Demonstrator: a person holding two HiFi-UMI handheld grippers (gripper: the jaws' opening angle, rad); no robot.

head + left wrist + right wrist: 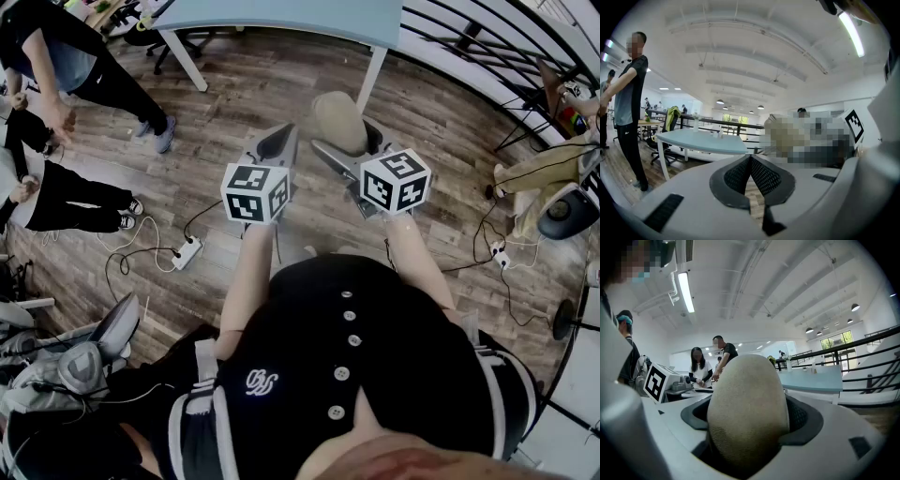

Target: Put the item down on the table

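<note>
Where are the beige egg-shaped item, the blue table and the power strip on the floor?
beige item (747,413): right gripper view, middle of its front.
table (281,17): head view, bare tabletop.
power strip (187,251): head view, its middle.

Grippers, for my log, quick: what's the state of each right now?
Left gripper: shut, empty.
Right gripper: shut on the beige egg-shaped item.

Both claws are held out over the brown wood-plank floor (253,89). A beige, egg-shaped rough lump (336,117) is gripped in the right claw (349,141), with the left claw (277,141) held just beside it. A pale blue table with white legs (281,17) is seen further ahead, well apart. A white power strip (187,251) is spotted on the floor.
</note>
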